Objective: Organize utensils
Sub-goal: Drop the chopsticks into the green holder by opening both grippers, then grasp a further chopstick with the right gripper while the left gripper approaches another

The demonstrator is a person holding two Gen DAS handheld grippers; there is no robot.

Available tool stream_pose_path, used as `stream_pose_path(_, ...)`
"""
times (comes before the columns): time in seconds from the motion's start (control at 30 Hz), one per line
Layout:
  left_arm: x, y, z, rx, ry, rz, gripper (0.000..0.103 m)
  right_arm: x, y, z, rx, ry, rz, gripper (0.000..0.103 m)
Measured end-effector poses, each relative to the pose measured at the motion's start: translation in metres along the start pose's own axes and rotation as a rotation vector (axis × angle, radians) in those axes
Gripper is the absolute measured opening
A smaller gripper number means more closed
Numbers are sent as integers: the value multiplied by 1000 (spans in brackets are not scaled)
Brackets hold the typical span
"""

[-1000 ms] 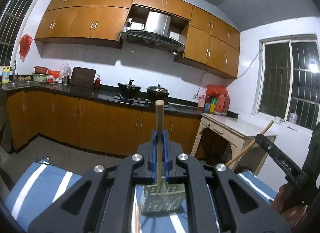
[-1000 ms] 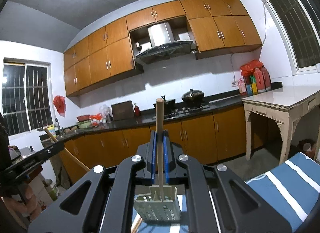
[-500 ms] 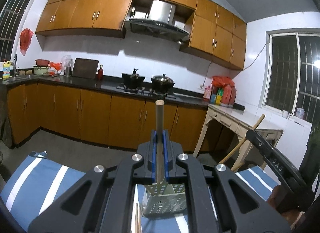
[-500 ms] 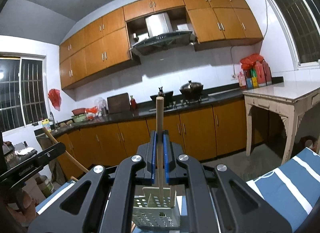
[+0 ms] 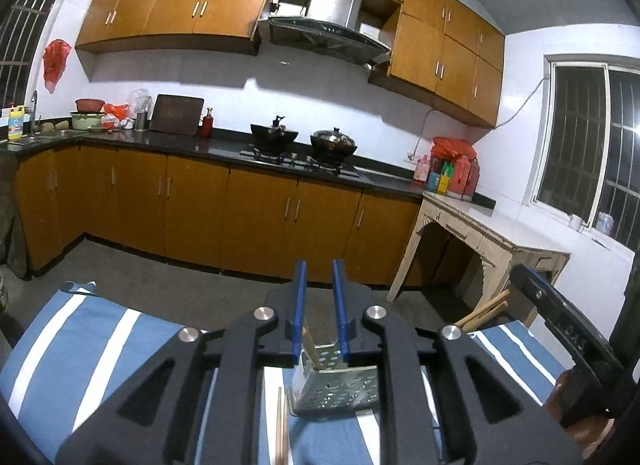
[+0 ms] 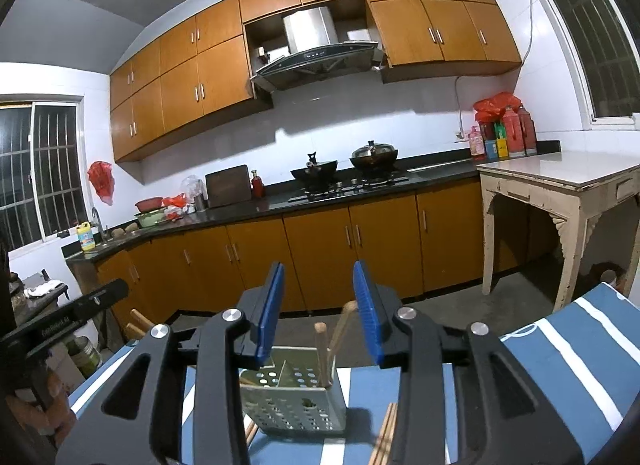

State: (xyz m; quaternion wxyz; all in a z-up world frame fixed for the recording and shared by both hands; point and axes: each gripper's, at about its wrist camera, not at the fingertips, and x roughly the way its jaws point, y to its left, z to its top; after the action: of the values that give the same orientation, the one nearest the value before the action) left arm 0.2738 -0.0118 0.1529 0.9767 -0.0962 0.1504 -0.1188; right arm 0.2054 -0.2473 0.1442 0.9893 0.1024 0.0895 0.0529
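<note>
Both wooden sticks that were clamped a second ago have left the blue pads and now stand in the perforated grey metal utensil holder (image 6: 294,395), and each pair of tongs has parted. Seen from the right wrist, the right tongs (image 6: 320,313) gape wide with nothing between them, hanging above the holder, where two round-ended wooden sticks (image 6: 321,349) lean against its far right corner, one upright and one tilted to the right. The left tongs (image 5: 319,313) are open more narrowly, also holding nothing, with the same holder (image 5: 340,381) just below and a stick end poking up at its left inner wall. The holder rests on a blue cloth with white stripes (image 6: 568,377) that covers the bench. More loose wooden chopsticks (image 6: 384,437) lie flat on the cloth beside the holder's near right corner, and another pair (image 5: 280,425) lies at its left side in the left view. Cloth to either side of the holder lies bare toward the bench edges. Beyond the far edge the floor opens toward orange-brown lower cabinets (image 5: 256,213) under a black countertop, and a worn cream side table (image 6: 560,189) stands off to the right, well apart from the bench.
</note>
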Motion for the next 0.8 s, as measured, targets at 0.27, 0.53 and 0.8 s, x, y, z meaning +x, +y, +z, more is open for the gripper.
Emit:
stream_pose_path(0.27, -50, 22, -18, -7, 8, 45, 24, -38, -19, -27, 23, 101, -53, 37)
stream_pose_path(0.53, -66, 54, -93, 27, 146, 149, 25, -29, -39, -104, 59, 370, -107, 37)
stream_pose_path(0.8, -47, 79, -163, 33, 341, 182, 25, 4, -40, -175, 79, 648, -104, 26)
